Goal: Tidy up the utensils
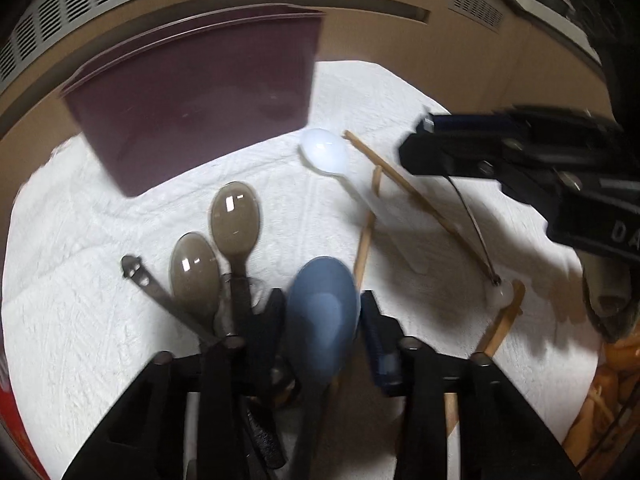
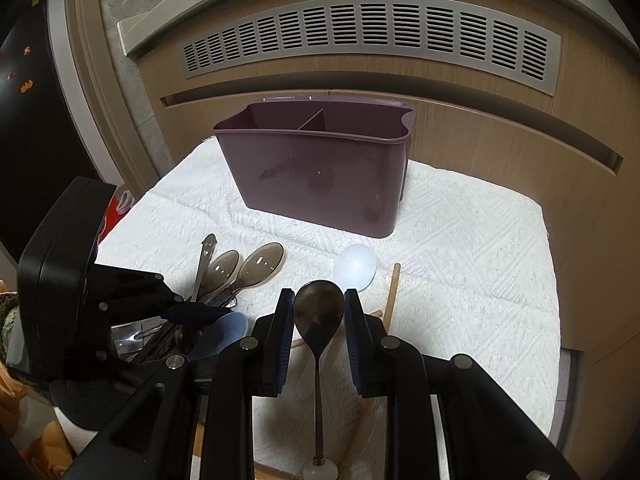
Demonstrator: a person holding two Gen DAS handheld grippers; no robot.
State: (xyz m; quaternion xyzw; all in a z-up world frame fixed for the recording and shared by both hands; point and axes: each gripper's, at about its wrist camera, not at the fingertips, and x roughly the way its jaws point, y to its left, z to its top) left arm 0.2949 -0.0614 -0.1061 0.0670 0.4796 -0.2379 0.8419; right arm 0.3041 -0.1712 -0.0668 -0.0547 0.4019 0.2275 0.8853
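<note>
A maroon utensil holder (image 2: pixel 316 176) with a divider stands at the back of the white towel (image 2: pixel 460 280); it also shows in the left wrist view (image 1: pixel 200 100). My left gripper (image 1: pixel 320 312) is shut on a blue spoon (image 1: pixel 322 316), its bowl between the fingers. My right gripper (image 2: pixel 319 312) is shut on a metal spoon (image 2: pixel 319 316) with a white knob at its handle end. In the left wrist view the right gripper (image 1: pixel 424 148) hovers to the right above the towel. Two smoky translucent spoons (image 1: pixel 236 216), a white spoon (image 1: pixel 324 152) and wooden chopsticks (image 1: pixel 416 196) lie on the towel.
A metal utensil handle (image 1: pixel 140 276) lies left of the smoky spoons. A beige cabinet with a vent grille (image 2: pixel 360 36) rises behind the towel. A red object (image 1: pixel 16 420) is at the left edge. Orange items (image 1: pixel 608 392) sit beyond the towel's right edge.
</note>
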